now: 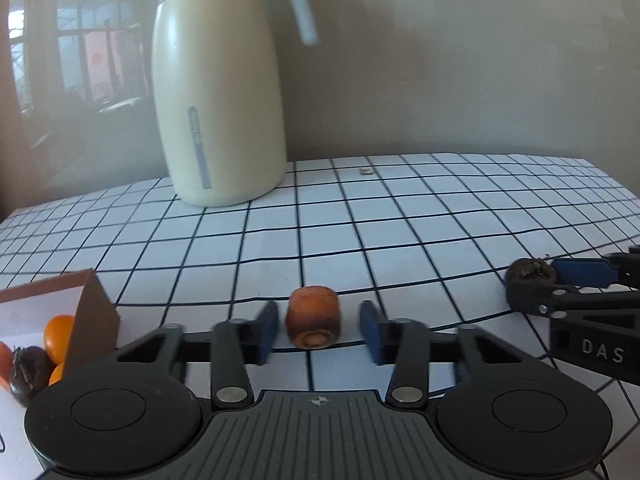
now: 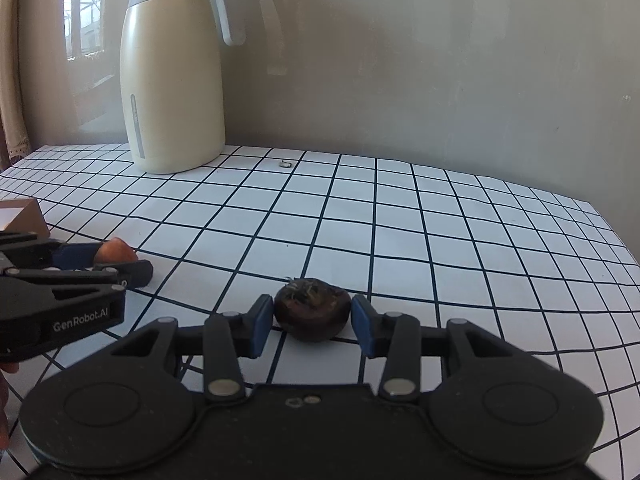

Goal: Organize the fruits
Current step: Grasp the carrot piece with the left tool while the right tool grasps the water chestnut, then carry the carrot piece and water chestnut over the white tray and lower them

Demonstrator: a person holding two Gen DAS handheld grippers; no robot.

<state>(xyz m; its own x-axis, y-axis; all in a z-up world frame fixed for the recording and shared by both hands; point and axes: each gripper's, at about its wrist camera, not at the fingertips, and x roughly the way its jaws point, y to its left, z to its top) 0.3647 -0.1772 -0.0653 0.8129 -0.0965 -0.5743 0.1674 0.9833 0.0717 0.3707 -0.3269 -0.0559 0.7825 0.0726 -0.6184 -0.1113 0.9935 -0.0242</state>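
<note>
Fruits split three ways right now: a stubby orange-brown cylindrical piece with a cut end point(image 1: 313, 317) sits on the white black-gridded worktop point(image 1: 440, 216), a dark brown round fruit with a dried tuft on top point(image 2: 311, 313) sits further right on the same worktop, and the rest are already in the brown cardboard box with white lining point(image 1: 90, 308) at far left.

Box contents visible from the left wrist view: round orange citrus fruits point(image 1: 58, 336), a dark tufted fruit point(image 1: 26, 374), and something red at the frame edge, too cropped to identify.

Left gripper point(image 1: 319, 330): jaws apart, straddling the orange-brown piece, clear gap on both sides, no contact. Right gripper point(image 2: 312, 322): jaws around the dark fruit, blue pads point(image 2: 262, 322) at or just off its flanks. Can't tell if they're actually clamped; fruit looks to be resting on the worktop.

Step, as I read it: double pick, both grippers positioned, neither fruit lifted.

Next move calls for:
- close both jaws square on the widest part; the cylinder can roll, so grip across its curved sides
- go light on the dark fruit, it looks soft
- lift straight up, then carry left to the box; left one first, since the grippers are close together and the right path crosses it

Cream insulated jug with grey lid and handle point(image 1: 218, 92) stands at the back, well clear of the route. Small pale scrap point(image 1: 366, 171) near the wall, irrelevant.
</note>
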